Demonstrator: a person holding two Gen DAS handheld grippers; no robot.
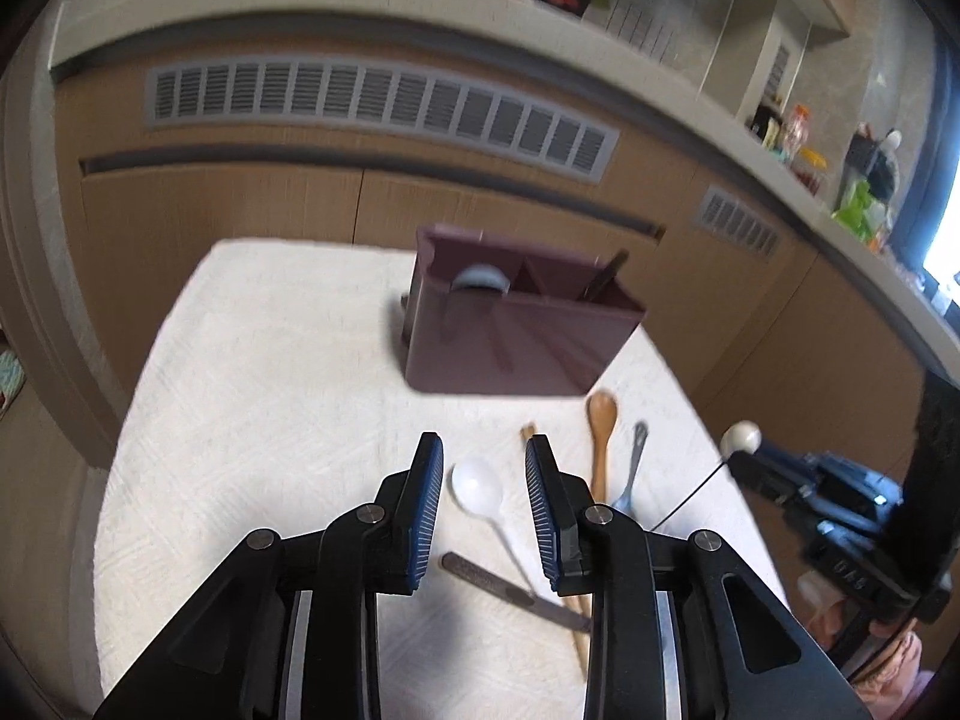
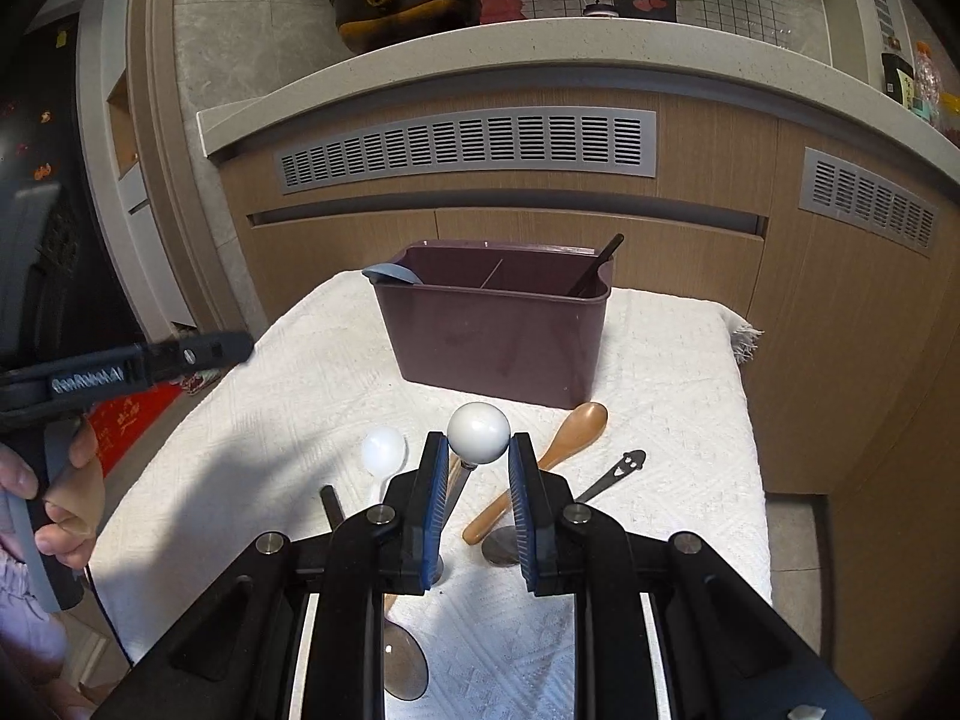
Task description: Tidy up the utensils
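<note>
L wrist view
L tongs: released, nothing between the pads; I see them above the white cloth, tips over the white spoon.
Utensils: white spoon's bowl sits in the gap between my pads; dark flat utensil lies across, low in frame, crossing the spoon's handle; chopsticks mostly hidden behind the R-side pad; wooden spoon and metal spoon just beside, to the R.
Caddy: maroon, w/ dividers, at the far end of the table, blurred; a blue-grey item in its L compartment, a dark handle leaning out on the R.
Room: L half of the cloth is bare up to its edge; cabinet fronts close behind the caddy.

R wrist view
R tongs: clenched on a utensil w/ a white ball end, ball poking up between the tips, raised off the cloth.
Below: wooden spoon, metal spoon w/ face cut-out, white spoon all near the caddy's front wall; a clear round-ended utensil near the bottom edge.
Edges: cloth's R edge frayed at the far corner; floor beyond it.
L hand: at frame L, off the table's L edge, gripping its tool.
</note>
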